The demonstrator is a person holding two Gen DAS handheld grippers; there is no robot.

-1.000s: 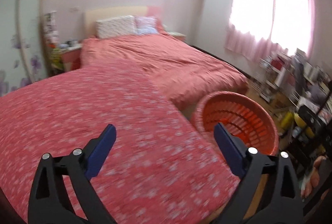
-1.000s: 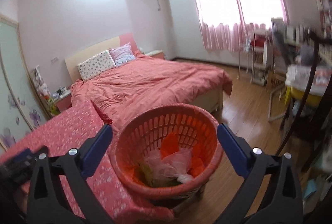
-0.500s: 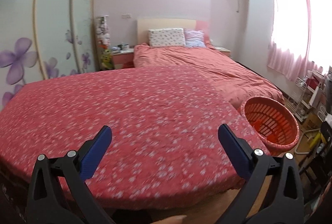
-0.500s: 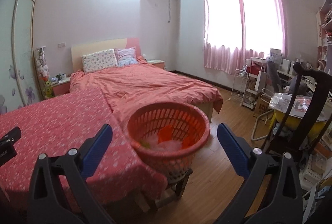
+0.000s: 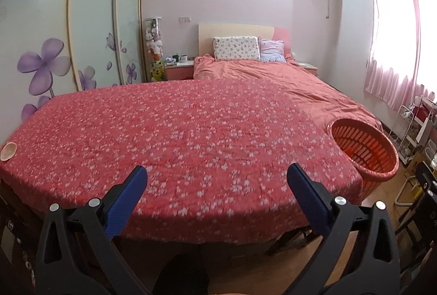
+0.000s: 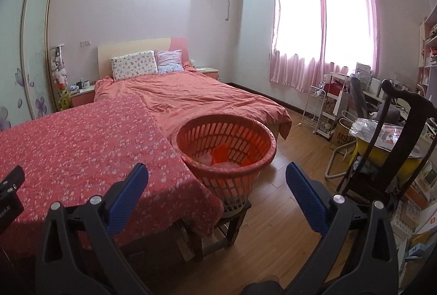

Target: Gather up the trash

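Observation:
An orange slatted basket (image 6: 226, 150) stands on a wooden stool at the right end of a table covered in red floral cloth (image 5: 191, 136); it also shows in the left wrist view (image 5: 364, 147). Inside it lie orange and pale crumpled pieces of trash (image 6: 221, 155). A small pale round shell-like thing (image 5: 8, 150) lies at the cloth's far left edge. My left gripper (image 5: 217, 180) is open and empty, held back from the table's near edge. My right gripper (image 6: 217, 180) is open and empty, short of the basket.
A bed with a salmon cover (image 6: 191, 95) lies behind the table. A dark wooden chair (image 6: 398, 136) and a cluttered yellow table (image 6: 382, 142) stand at the right, with a white rack (image 6: 322, 109) under the pink curtains. Wardrobe doors (image 5: 68, 30) line the left wall.
Both grippers have pulled back and away from the table and basket, so more of the room shows. The left view has swung left off the basket. Both stay open and empty.

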